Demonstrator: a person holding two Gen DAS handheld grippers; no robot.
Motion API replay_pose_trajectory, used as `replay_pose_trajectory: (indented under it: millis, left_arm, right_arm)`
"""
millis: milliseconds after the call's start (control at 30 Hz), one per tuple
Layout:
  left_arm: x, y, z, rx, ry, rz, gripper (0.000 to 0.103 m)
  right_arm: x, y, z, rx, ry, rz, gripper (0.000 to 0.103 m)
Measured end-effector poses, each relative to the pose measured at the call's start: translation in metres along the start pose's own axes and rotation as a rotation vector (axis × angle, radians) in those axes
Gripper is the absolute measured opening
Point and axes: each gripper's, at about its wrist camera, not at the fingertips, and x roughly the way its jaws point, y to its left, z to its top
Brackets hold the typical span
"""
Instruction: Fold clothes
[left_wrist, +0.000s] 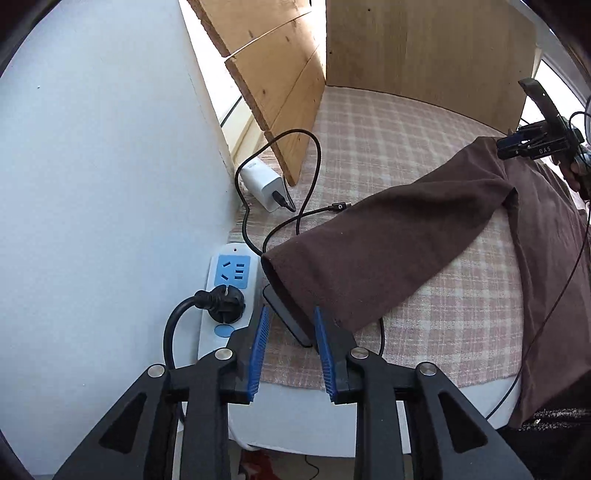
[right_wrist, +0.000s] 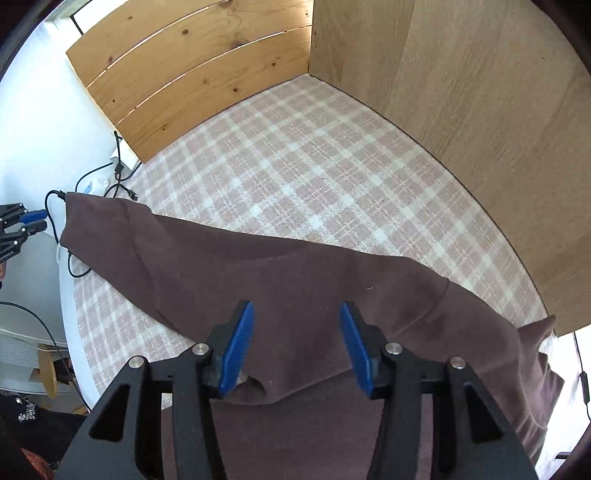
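I had a brown top (right_wrist: 295, 288) spread across the checked cloth (right_wrist: 295, 166) that covered the tabletop, its body running toward the near edge and one long sleeve (left_wrist: 369, 251) reaching out toward the power strip (left_wrist: 225, 295) at the wall side. The sleeve's cuff lay over a dark flat device (left_wrist: 288, 317) just beside the strip, with a black cable (left_wrist: 295, 184) looped close by.

My left gripper (left_wrist: 291, 347) hung just short of that cuff, its blue pads (left_wrist: 260, 343) spread a little with nothing between them. My right gripper (right_wrist: 297, 343) stood spread wider over the top's body, also empty, the fabric lying below it rather than pinched.

I judged the top to be soft, light knit: limp, with no stiffness to hold a shape, so it would sag and drag wherever it was not supported. It looked matte and a bit fuzzy, so I expected the ribbed pads to hold it without slipping. The cuff hem, being a doubled edge, seemed the best place for the left gripper; the shoulder seam for the right. I reckoned the cable and device under the cuff could snag.
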Motion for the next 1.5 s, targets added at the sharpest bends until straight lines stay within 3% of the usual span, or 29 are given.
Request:
replay_pose_trajectory:
  millis: [100,167,300,367,400,567,733,767,867,933,1000,1067,1167,1233,1333,1500]
  left_arm:
    - [0.011,-0.007,0.014,0.039,0.009,0.022,0.028]
    - [0.018,-0.011,0.022,0.073,0.020,0.035,0.035]
    - [0.041,-0.008,0.028,0.078,0.075,0.071,0.039]
    - [0.049,-0.005,0.029,0.062,0.095,0.061,0.024]
    - [0.049,-0.005,0.028,0.056,0.096,0.061,0.003]
    - [0.028,0.000,0.029,0.034,0.040,0.081,0.003]
    - [-0.027,0.003,0.056,0.041,-0.089,0.111,0.003]
    - [-0.038,0.002,0.062,0.045,-0.117,0.105,0.003]
    - [-0.066,-0.005,0.075,0.076,-0.182,0.092,0.003]
    - [-0.072,-0.010,0.080,0.112,-0.191,0.115,0.003]
    - [-0.066,-0.009,0.083,0.125,-0.165,0.129,0.003]
    - [-0.062,-0.006,0.085,0.121,-0.154,0.128,0.003]
    - [-0.063,-0.005,0.088,0.118,-0.156,0.119,0.003]
    - [-0.068,-0.007,0.088,0.121,-0.166,0.104,0.003]
    - [-0.078,-0.015,0.088,0.150,-0.183,0.066,0.003]
    - [-0.097,-0.024,0.087,0.187,-0.215,0.041,0.003]
  right_arm:
    - [0.028,0.003,0.009,-0.045,0.060,-0.034,0.048]
    - [0.044,0.003,0.010,-0.053,0.095,-0.056,0.048]
    - [0.051,-0.003,0.011,-0.045,0.088,-0.066,0.048]
    - [0.039,-0.019,0.008,-0.008,0.073,-0.039,0.048]
    - [0.033,-0.027,0.007,0.011,0.065,-0.026,0.048]
    - [0.003,-0.050,0.004,0.103,0.005,0.062,0.048]
    - [0.022,-0.040,0.013,0.052,0.083,0.082,0.045]
    - [0.029,-0.039,0.016,0.042,0.095,0.056,0.044]
    - [0.034,-0.043,0.028,0.041,0.041,-0.145,0.042]
    - [0.026,-0.053,0.029,0.115,0.015,-0.108,0.039]
    - [0.008,-0.051,0.024,0.154,-0.033,0.006,0.030]
    - [-0.011,-0.039,0.015,0.167,-0.063,0.166,0.011]
    - [-0.011,0.009,0.011,0.129,-0.044,0.324,0.009]
    - [0.008,0.046,0.013,0.095,-0.017,0.328,0.009]
    - [0.034,0.048,0.024,0.092,0.005,0.162,0.009]
    - [-0.011,0.022,0.004,0.164,-0.056,0.223,0.009]
